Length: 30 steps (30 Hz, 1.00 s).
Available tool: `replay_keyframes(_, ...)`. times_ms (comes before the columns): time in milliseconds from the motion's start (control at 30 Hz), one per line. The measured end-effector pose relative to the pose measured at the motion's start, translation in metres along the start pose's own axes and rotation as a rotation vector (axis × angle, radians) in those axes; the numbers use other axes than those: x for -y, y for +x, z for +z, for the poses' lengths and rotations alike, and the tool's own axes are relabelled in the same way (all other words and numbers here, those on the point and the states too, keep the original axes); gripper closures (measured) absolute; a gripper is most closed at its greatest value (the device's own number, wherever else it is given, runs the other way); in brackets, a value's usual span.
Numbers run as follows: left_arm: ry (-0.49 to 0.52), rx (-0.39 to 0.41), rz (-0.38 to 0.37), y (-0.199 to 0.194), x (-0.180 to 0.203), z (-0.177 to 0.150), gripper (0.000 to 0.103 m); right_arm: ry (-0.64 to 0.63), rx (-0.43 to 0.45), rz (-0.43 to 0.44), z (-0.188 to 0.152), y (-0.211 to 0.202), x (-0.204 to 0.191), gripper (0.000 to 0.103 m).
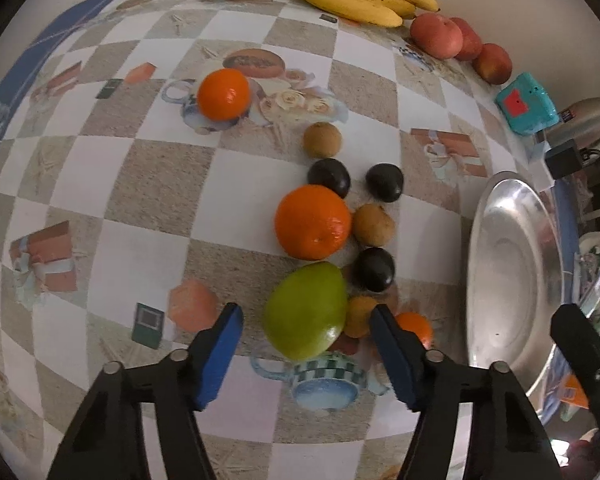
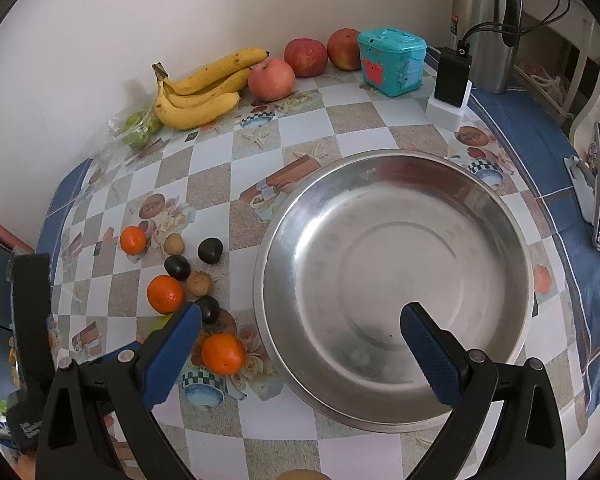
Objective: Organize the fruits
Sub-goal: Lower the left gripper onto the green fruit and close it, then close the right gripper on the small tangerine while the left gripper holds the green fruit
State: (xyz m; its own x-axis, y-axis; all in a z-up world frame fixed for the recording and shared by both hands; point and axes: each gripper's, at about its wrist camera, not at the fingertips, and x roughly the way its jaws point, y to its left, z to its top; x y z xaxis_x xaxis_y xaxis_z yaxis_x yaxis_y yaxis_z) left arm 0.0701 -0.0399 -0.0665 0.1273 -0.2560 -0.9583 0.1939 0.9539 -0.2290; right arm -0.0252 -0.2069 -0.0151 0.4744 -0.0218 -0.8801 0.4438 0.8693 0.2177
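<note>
The left gripper points steeply down at the cluster of small fruit on the checked desk, and a green mango sits squarely between its blue pads. The jaws stand part-way open; a gap shows on both sides of the fruit, so nothing is gripped yet. The mango's long axis runs from about 7 o'clock to 1 o'clock in the left wrist view, so the pads face its narrower flanks, a sound line for closing. Crowding it at 12 o'clock is an orange, with a dark plum at 1 o'clock and a brown fruit just beside the right pad.

The right gripper hangs wide and empty over the near rim of the steel basin, which lies at 3 o'clock from the mango. The left hand is plainly the nearer one for this pick.
</note>
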Motion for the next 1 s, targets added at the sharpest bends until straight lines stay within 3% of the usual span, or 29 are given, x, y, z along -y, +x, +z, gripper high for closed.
replay_keyframes(133, -0.011, 0.003, -0.028, 0.001, 0.002, 0.002, 0.046, -0.007, 0.001, 0.003, 0.0, -0.001, -0.001, 0.003)
replay_keyframes(333, -0.081, 0.003, -0.057, -0.003, -0.012, 0.004, 0.051, -0.015, 0.004, 0.004, 0.0, -0.002, -0.002, 0.003)
replay_keyframes(567, -0.079, -0.016, -0.06, 0.001, -0.013, 0.002, 0.058, -0.021, -0.002, -0.002, -0.001, -0.002, -0.003, 0.003)
replay_keyframes(1000, -0.143, 0.01, -0.061, -0.01, -0.023, 0.002, 0.059, -0.028, 0.007, 0.005, -0.001, -0.002, -0.004, 0.003)
